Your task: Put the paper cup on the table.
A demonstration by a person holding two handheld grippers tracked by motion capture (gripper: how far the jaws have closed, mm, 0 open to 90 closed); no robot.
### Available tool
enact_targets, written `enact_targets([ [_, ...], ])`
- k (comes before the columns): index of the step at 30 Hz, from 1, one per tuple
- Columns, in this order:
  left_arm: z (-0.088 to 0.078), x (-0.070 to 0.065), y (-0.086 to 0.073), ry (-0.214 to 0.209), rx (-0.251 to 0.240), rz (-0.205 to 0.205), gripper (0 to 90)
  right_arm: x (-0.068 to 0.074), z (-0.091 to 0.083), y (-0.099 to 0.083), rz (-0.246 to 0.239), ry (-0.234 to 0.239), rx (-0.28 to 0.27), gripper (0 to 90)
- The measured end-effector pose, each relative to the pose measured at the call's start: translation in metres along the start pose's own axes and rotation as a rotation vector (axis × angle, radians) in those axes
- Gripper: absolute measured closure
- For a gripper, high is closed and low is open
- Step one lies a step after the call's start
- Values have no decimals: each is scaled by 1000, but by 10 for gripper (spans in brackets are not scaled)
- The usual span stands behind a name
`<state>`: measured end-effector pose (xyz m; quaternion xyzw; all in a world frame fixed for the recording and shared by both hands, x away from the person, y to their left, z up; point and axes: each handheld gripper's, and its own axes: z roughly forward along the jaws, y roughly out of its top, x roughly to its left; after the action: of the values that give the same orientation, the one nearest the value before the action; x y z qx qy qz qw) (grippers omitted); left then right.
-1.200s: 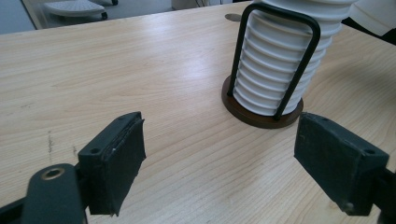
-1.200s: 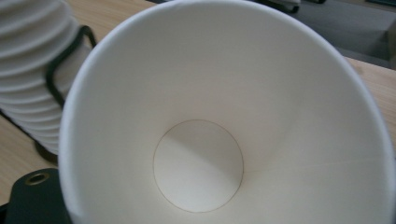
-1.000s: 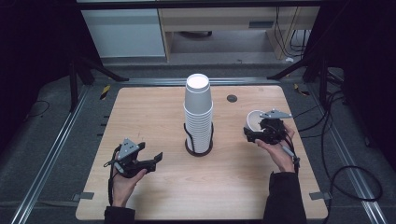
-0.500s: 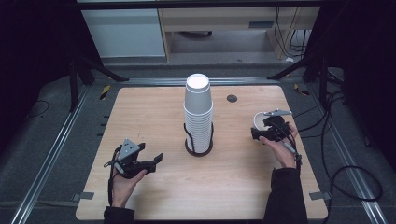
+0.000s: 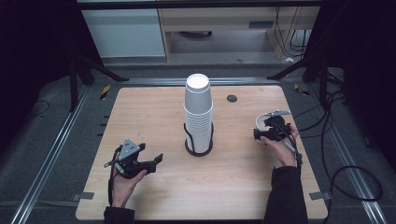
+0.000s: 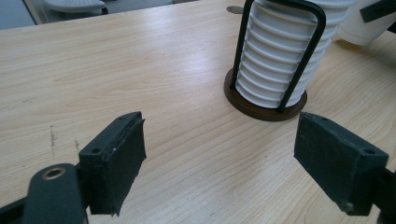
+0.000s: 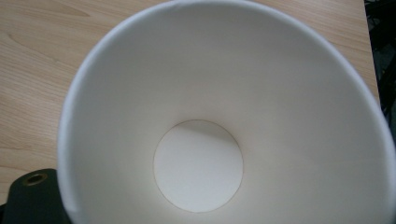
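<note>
One wide wooden table (image 5: 154, 112) carries everything, and at its middle a tall stack of white paper cups (image 5: 198, 112) stands upside down in a black wire holder (image 6: 279, 56) on a round dark base. At the table's right side the right gripper (image 5: 271, 130) holds a single white paper cup (image 7: 219, 116), mouth turned toward its own camera; the jaws look closed on the cup's wall, though the cup hides them in the right gripper view. The step in hand seems to be placing this cup apart from the stack; it would go best with a light pinch so the thin wall does not buckle, lowered level onto its base before letting go. The cup is plain, clean and empty, with a rolled rim. The left gripper (image 6: 224, 163) hovers near the table's front left, jaws spread wide, holding nothing.
</note>
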<state>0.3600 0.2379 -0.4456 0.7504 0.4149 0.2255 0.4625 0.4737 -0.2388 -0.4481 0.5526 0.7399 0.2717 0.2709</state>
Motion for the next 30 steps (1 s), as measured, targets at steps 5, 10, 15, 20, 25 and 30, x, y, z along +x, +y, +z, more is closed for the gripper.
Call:
enact_targets([
  [5,0,0,0,0,0,1,157,-1,6,-2,3,0,29,116],
  [10,0,0,-1,-3,3,3,157,-1,9,-3,10,9,40,115],
  [15,0,0,-1,-3,3,1,156,-2,11,-4,14,8,60,113],
  [20,1,0,-1,-5,5,3,156,-2,12,-5,10,6,71,111],
  [25,1,0,-1,-6,6,4,156,-2,13,-5,-4,3,74,106],
  [30,1,0,-1,-8,5,3,156,-1,13,-5,5,26,89,76],
])
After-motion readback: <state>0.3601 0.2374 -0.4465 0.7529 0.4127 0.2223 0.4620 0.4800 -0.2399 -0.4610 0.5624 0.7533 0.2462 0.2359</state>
